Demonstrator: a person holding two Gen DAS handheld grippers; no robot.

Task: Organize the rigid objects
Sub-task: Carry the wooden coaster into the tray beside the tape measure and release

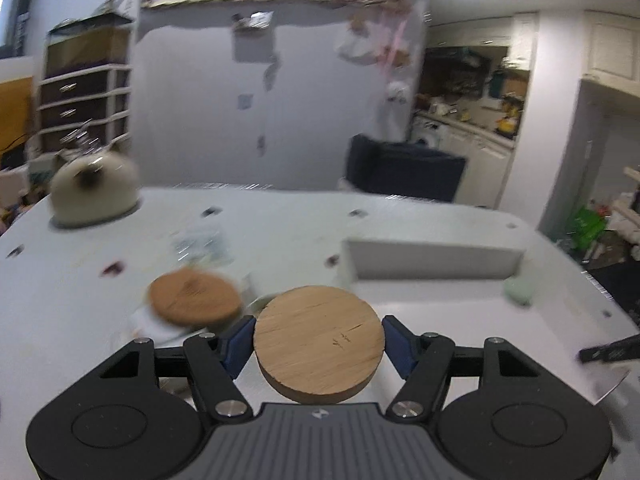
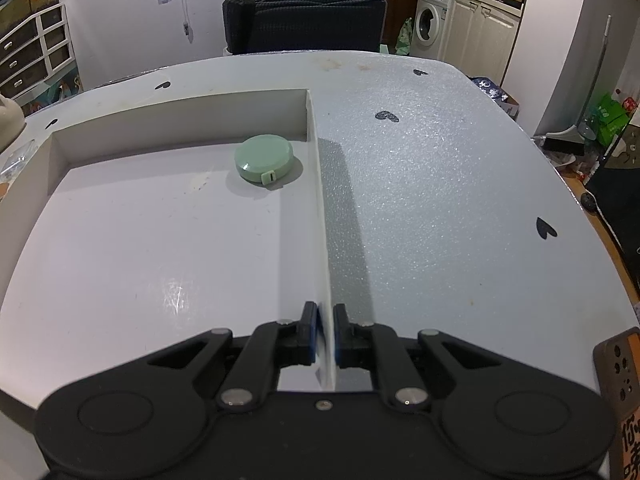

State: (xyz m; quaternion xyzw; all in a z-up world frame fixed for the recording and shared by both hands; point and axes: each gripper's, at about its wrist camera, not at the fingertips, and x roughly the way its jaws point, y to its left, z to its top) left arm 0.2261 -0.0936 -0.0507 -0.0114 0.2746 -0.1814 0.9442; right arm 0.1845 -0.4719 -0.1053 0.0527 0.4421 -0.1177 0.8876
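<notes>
A round wooden disc [image 1: 319, 343] is held between the pads of the left claw [image 1: 319, 340]. The box wall [image 2: 320, 216] is clamped by the right claw [image 2: 325, 334]; a green tape measure [image 2: 264, 159] lies inside.

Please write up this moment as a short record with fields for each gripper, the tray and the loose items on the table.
left gripper: shut on a round wooden disc, held clear of the table
right gripper: shut on the right wall of the white tray
tray contents: one round green tape measure, near the far right corner
second wooden disc: on the table, left of the tray, blurred
cat-shaped ornament: at the table's far left corner
</notes>
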